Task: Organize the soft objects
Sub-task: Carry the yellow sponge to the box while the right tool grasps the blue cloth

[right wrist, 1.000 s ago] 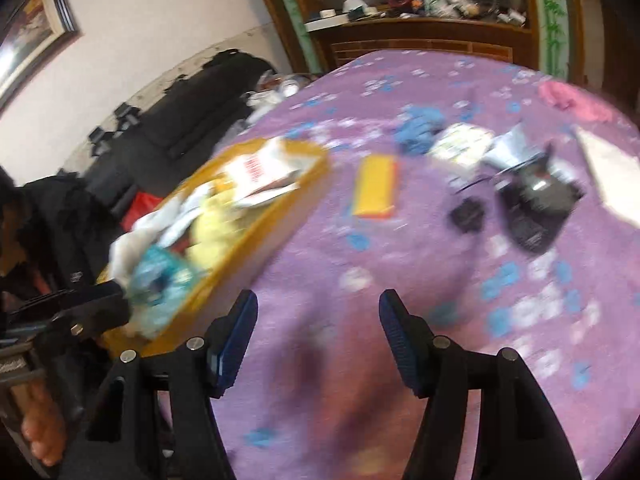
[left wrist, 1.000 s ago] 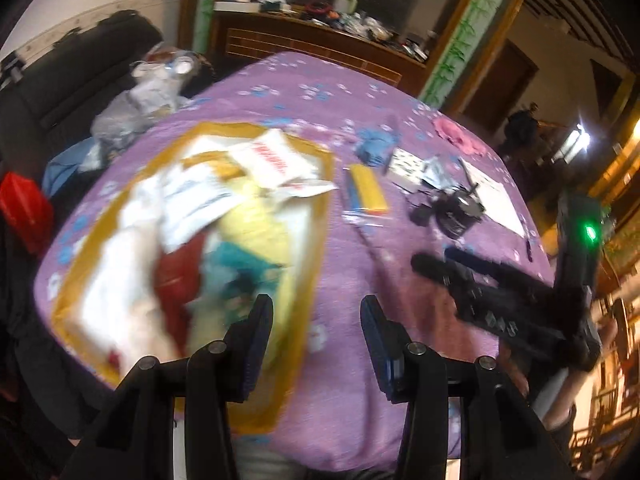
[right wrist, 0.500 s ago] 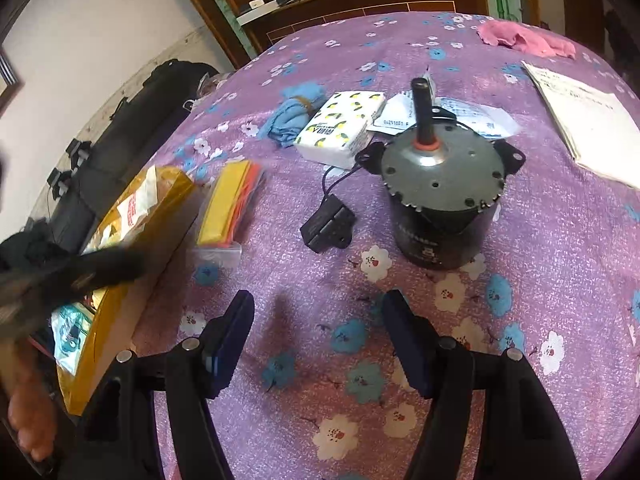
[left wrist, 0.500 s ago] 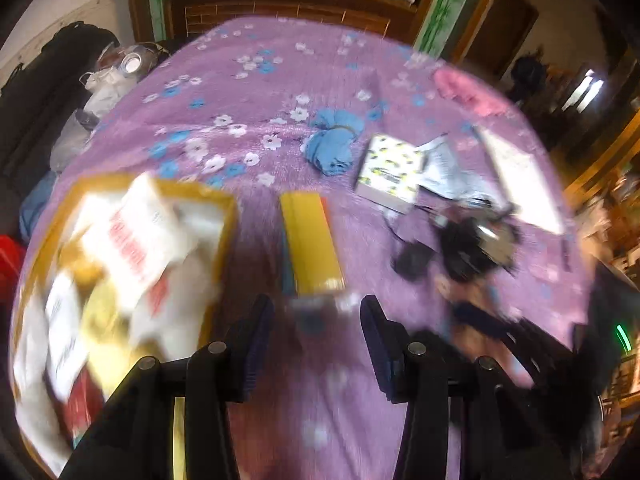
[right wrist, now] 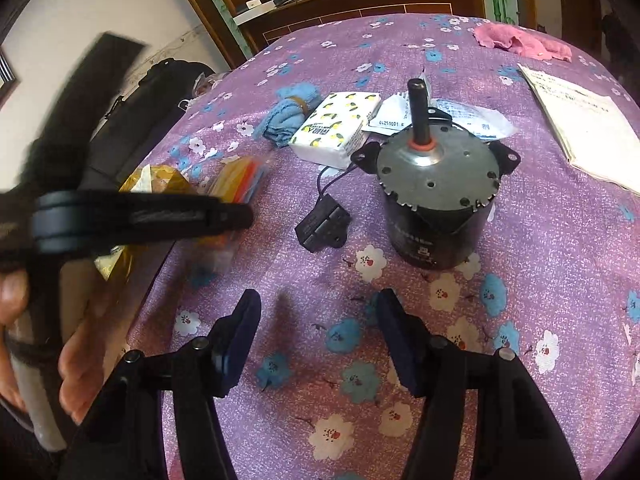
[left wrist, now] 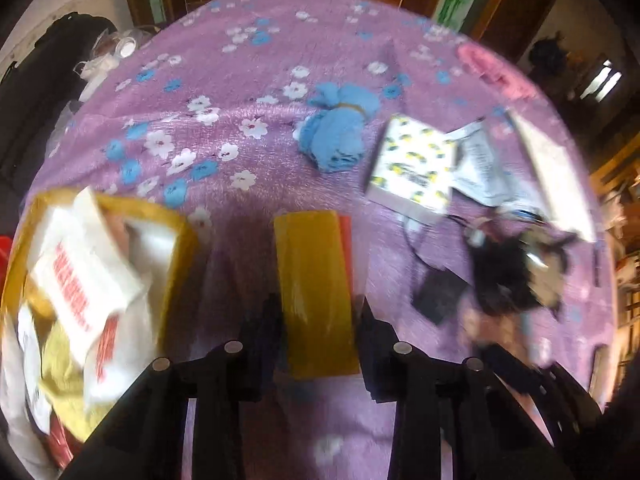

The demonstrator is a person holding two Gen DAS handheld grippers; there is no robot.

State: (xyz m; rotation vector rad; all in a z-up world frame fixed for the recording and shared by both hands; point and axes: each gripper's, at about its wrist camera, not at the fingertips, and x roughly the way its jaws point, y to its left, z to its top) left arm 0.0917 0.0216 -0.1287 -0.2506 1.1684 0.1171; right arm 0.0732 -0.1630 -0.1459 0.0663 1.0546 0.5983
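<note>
On purple floral tablecloth | lying beside yellow bin of soft packets: yellow packet | closing around its near end, pads seemingly not yet pressing: left gripper | hovering spread over bare cloth before motor, closing slightly: right gripper

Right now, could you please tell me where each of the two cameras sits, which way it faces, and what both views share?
Left wrist: on the left gripper, angled down at the purple flowered tablecloth; its fingers are closing around a flat yellow packet, beside an open yellow bag of soft packs.
Right wrist: on the right gripper, facing a grey cylindrical motor; its open fingers hold nothing, and a hand shows at left.
Shared: the packet, a bundled blue cloth, a lemon-print tissue pack, a pink cloth.
</note>
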